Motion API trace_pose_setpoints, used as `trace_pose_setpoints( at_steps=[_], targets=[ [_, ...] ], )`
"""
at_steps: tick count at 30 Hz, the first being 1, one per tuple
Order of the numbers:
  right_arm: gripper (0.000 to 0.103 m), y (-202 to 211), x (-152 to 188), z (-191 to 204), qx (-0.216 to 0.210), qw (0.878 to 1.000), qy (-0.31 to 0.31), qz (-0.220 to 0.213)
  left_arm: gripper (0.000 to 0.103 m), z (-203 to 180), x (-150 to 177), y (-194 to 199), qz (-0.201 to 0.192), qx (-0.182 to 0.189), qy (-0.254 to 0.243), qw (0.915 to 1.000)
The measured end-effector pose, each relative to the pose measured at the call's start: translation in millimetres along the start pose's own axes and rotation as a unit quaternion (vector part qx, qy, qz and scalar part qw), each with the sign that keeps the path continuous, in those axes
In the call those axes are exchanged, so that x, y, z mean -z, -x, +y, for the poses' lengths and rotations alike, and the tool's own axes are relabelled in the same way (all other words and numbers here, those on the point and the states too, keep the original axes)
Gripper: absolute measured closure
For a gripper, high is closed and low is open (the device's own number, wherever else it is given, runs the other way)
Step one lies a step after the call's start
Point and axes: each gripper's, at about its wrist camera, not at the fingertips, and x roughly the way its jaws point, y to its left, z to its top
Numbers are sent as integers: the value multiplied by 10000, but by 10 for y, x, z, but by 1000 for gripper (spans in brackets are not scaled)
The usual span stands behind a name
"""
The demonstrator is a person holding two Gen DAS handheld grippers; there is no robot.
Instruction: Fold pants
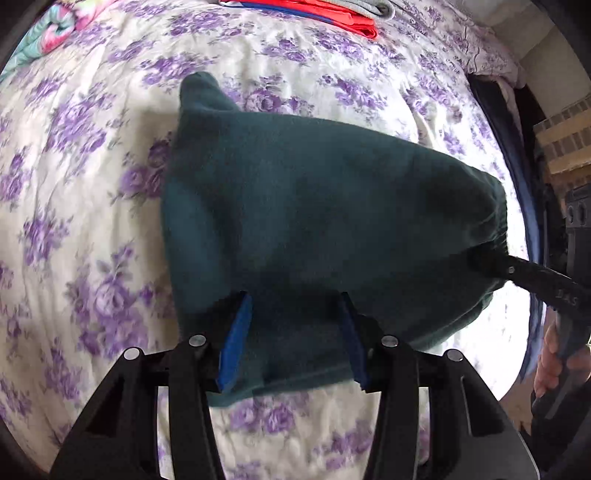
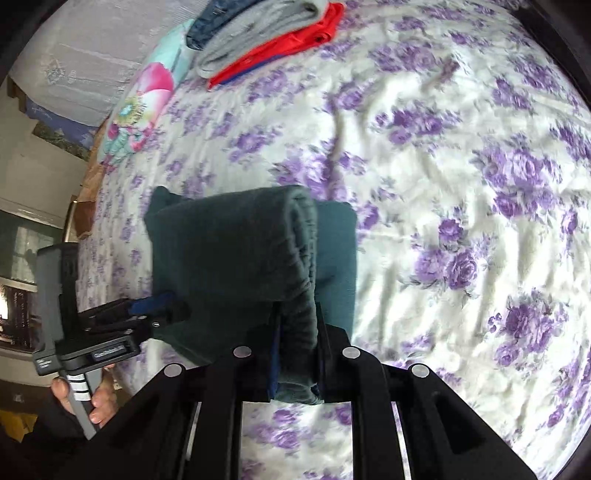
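Observation:
The dark teal pants (image 1: 314,206) are folded over and held above the purple-flowered bedspread (image 1: 74,184). In the left wrist view my left gripper (image 1: 295,306) has its blue-padded fingers (image 1: 236,339) wide apart with the pants' near edge draped between them. My right gripper (image 2: 297,325) is shut on the pants' gathered waistband edge (image 2: 299,295); it also shows in the left wrist view (image 1: 491,262) at the cloth's right end. The left gripper shows in the right wrist view (image 2: 162,306) at the cloth's left edge.
A stack of folded clothes, grey (image 2: 258,33) on red (image 2: 295,48), lies at the far side of the bed. A colourful pillow (image 2: 144,107) lies near the far left. The bed's right edge (image 1: 517,166) borders a dark gap.

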Motion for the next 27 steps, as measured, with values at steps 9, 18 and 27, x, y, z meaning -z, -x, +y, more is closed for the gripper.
trace_pose_setpoints(
  at_steps=[9, 18, 27],
  targets=[
    [61, 266, -57, 241, 640, 9965, 542, 64, 47, 256, 73, 632, -501, 287, 452, 9973],
    [89, 268, -470, 1581, -548, 9774, 2017, -312, 60, 647, 229, 1168, -1156, 631, 962, 9866],
    [103, -1108, -906, 2110, 813, 9584, 2677, 567, 78, 526, 181, 198, -356, 781, 922, 9920]
  ],
)
